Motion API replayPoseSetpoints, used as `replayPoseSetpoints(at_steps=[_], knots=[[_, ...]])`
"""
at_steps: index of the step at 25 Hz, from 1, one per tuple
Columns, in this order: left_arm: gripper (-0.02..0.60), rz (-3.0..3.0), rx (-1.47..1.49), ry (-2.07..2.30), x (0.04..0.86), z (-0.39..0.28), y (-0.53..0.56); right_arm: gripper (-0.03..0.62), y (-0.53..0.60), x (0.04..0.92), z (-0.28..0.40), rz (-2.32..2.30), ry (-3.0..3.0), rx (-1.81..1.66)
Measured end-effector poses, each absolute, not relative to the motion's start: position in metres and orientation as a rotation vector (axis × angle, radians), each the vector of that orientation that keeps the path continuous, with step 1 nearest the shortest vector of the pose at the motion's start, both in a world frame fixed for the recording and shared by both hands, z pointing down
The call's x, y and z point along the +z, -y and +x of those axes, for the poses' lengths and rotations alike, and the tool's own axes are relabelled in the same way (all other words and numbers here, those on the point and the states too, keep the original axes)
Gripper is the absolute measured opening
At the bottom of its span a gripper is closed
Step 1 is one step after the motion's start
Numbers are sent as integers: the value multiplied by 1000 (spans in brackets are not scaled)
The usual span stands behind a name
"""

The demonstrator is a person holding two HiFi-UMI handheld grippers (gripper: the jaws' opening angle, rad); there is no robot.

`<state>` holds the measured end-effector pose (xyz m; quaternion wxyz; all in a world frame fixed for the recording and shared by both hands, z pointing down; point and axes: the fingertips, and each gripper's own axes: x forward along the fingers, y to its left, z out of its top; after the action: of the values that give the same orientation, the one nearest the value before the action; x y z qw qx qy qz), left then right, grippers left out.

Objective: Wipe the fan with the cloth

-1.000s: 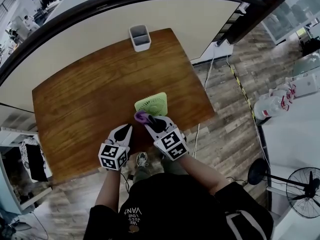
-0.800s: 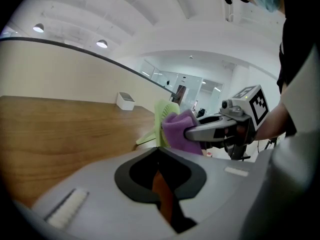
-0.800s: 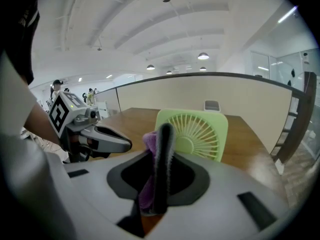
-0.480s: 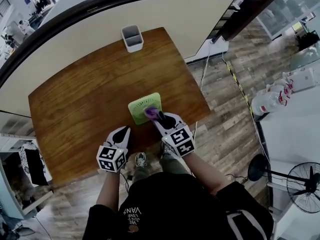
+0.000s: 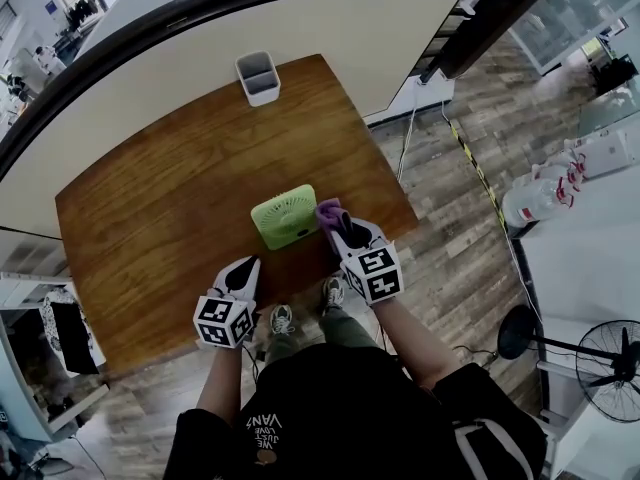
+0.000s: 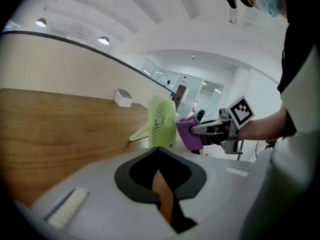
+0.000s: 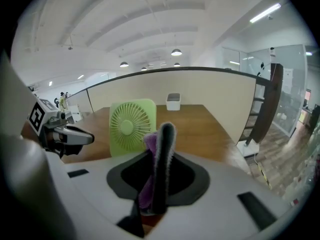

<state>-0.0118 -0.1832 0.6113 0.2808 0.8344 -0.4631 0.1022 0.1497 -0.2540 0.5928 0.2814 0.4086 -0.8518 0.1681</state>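
Right gripper (image 7: 162,134) fingers grasp the purple cloth (image 7: 148,145); its view shows the fan (image 7: 131,126) face-on just beyond them. Left gripper (image 6: 159,151) fingers, clenched empty, see it edge-on.

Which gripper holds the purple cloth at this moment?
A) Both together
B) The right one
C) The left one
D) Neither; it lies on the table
B: the right gripper is shut on the cloth next to the fan, while the left gripper is shut and empty, apart from both.
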Motion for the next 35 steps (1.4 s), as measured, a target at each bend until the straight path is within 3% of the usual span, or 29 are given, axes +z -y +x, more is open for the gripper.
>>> replayPoseSetpoints(at_steps=[20,35], knots=[[12,2179,219,1314,602,-43,158,84,184,616,24,621,2396,382],[12,2194,215,1277,606,-28,170,84,209,624,81,750,2326,439]])
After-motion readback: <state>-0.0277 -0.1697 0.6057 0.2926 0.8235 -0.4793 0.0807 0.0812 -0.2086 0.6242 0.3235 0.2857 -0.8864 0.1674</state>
